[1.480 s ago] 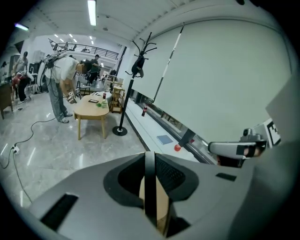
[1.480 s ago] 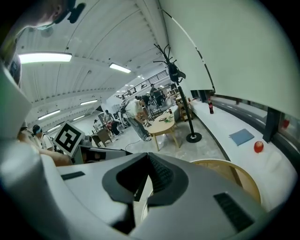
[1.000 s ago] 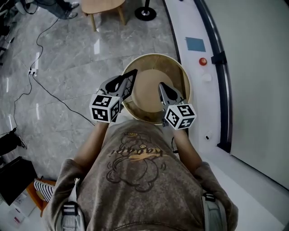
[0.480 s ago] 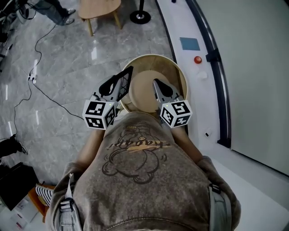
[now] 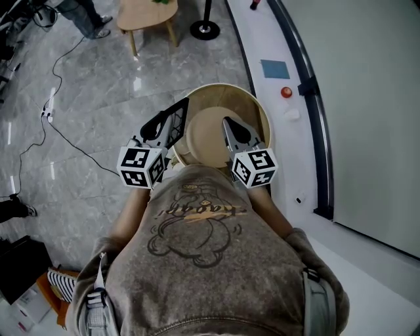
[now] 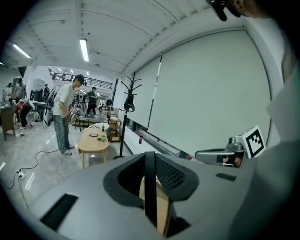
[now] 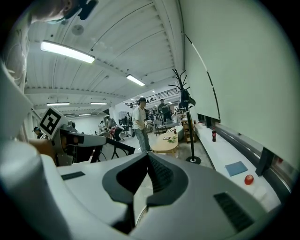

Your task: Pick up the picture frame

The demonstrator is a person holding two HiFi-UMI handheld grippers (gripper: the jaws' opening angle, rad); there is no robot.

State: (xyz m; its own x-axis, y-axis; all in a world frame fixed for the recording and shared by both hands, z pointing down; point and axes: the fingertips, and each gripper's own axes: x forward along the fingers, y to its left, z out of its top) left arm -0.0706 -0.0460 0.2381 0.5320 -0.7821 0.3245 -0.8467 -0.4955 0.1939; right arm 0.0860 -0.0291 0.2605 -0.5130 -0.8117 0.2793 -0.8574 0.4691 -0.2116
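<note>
In the head view my left gripper [image 5: 167, 128] is shut on a thin black picture frame [image 5: 180, 111], held edge-up over the left rim of a round wooden tray table [image 5: 223, 92]. The left gripper view shows the frame [image 6: 150, 197] as a dark upright bar pinched between the jaws of that gripper [image 6: 150, 157]. My right gripper [image 5: 228, 123] hovers over the table's right half, shut with nothing in it. In the right gripper view its jaws [image 7: 146, 157] meet at the tips. At that view's left, the frame [image 7: 117, 147] hangs from the left gripper [image 7: 93, 139].
An oval wooden coffee table [image 5: 147, 13] and a coat stand base [image 5: 205, 28] stand farther off. A cable [image 5: 65, 131] runs over the marble floor. A white ledge [image 5: 262, 39] along the wall carries a blue pad [image 5: 275, 68] and a red ball [image 5: 287, 92]. People [image 6: 63, 117] stand beyond.
Both grippers have risen a little above the round table, the frame going up with the left one. Since half a second ago they have kept almost still.
</note>
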